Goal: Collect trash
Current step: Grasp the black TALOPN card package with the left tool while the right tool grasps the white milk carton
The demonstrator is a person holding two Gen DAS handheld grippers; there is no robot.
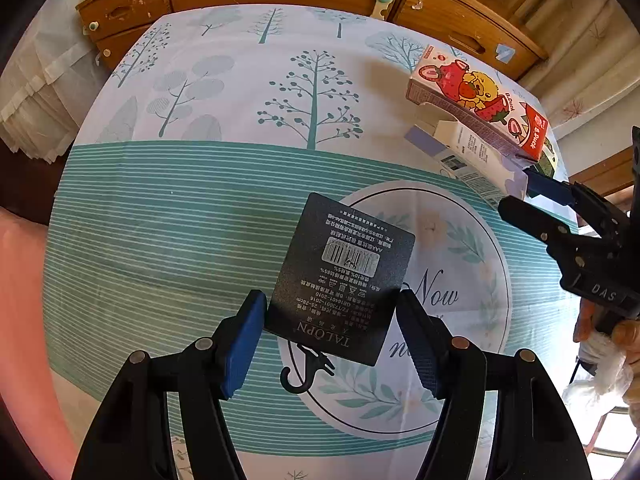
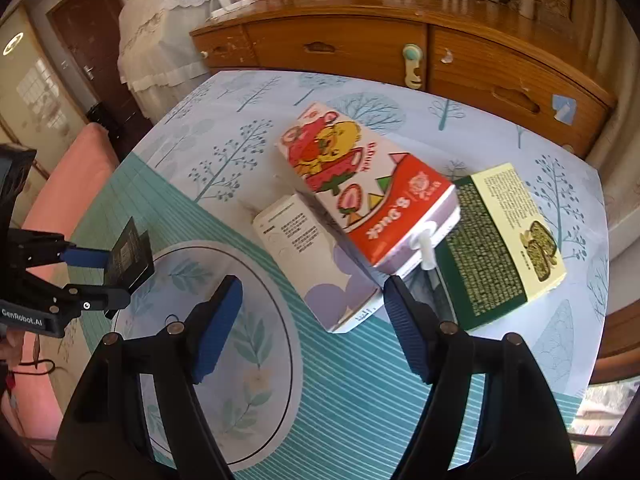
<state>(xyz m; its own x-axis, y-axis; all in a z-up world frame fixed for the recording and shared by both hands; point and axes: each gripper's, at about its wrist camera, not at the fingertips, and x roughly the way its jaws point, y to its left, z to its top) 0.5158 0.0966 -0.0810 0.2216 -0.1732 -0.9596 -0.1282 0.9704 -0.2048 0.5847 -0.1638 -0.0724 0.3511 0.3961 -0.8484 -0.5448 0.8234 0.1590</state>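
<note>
A black TALOPN card tag (image 1: 342,276) with a plastic hook sits between the fingers of my left gripper (image 1: 330,334); its edges touch both pads, and in the right wrist view the tag (image 2: 128,254) is lifted off the table in the left gripper (image 2: 100,276). My right gripper (image 2: 312,328) is open and empty just in front of a white and purple box (image 2: 316,264). A strawberry B.Duck carton (image 2: 368,188) lies on top of that box. A green and cream box (image 2: 504,240) lies to its right. The right gripper (image 1: 532,196) also shows in the left wrist view.
The table wears a cloth (image 1: 200,184) with teal stripes and printed trees. A wooden drawer cabinet (image 2: 360,48) stands behind the table. A pink seat (image 2: 72,184) is at the left. Crumpled clear plastic (image 1: 604,376) is in the hand at the right.
</note>
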